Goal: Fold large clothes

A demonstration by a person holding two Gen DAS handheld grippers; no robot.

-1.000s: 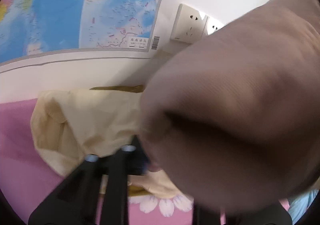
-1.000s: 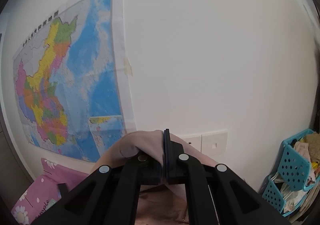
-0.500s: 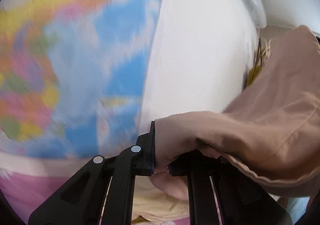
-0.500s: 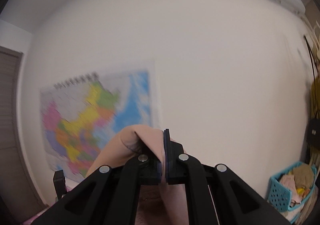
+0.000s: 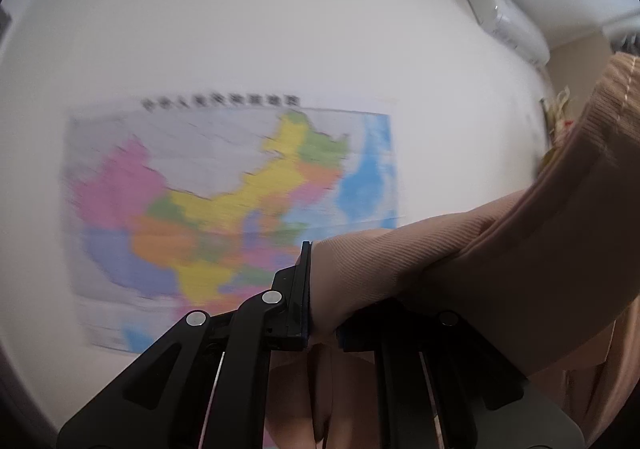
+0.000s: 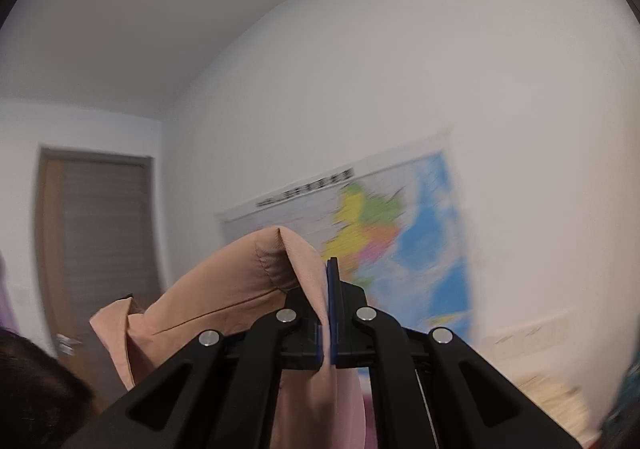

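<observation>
Fabric is the worry: the pinkish-tan garment hangs in the air between both tools, high against the wall map. The left gripper is clamped on a thick ribbed fold, the right gripper on a thin edge, which could slide free if swung. Only the right view shows the door; only the left, the air conditioner.
</observation>
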